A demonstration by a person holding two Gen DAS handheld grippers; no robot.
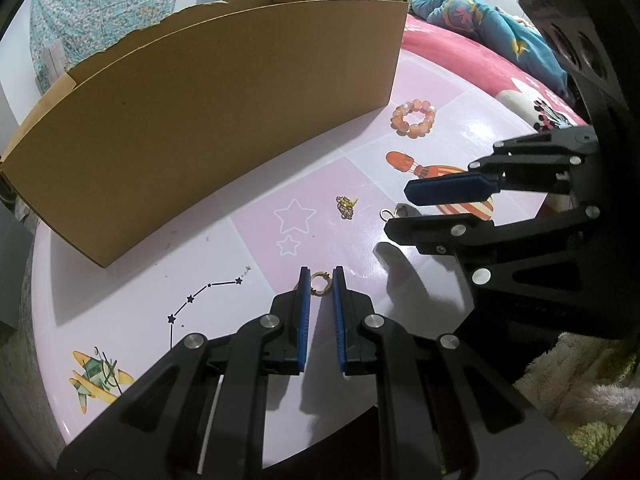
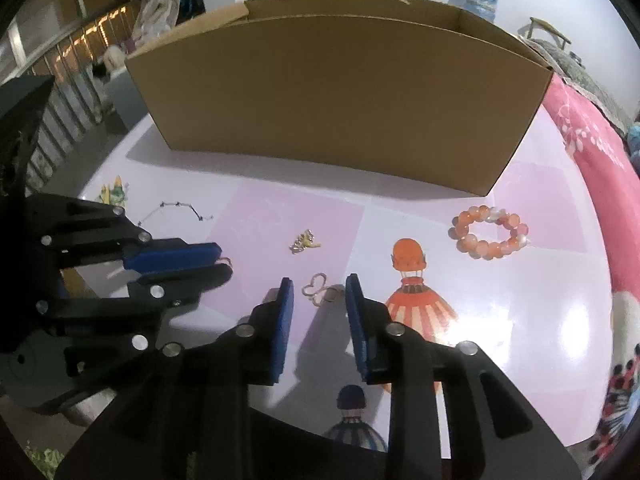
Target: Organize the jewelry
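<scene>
**Two grippers over scattered jewelry, box waiting behind**

Left wrist view: my left gripper (image 1: 321,280) points steeply down at the pink patterned desk (image 1: 224,264). Its blue pads stand nearly closed around a small gold ring (image 1: 320,282); the ring sits between the tips, and the pads look to be touching its sides, so I read this as a light grip on it. The ring's opening faces the camera, so it has no long axis to speak of. Further off lie a small gold chain cluster (image 1: 346,206) and an orange bead bracelet (image 1: 413,117), flat on the desk near the right end of the tall cardboard box (image 1: 208,120). My right gripper (image 1: 400,210) comes in from the right side.

Right wrist view: my right gripper (image 2: 319,286) is open, pads clear of a heart-shaped wire charm (image 2: 314,286) joined to a small ring, which lies flat between the tips. The piece runs roughly crosswise, from one pad toward the other. I judge the fingers straddle it ready to close. The box, open at the top, stands behind everything, probably the place the pieces are meant to go. My left gripper (image 2: 226,261) shows at the left, low over the desk.
</scene>
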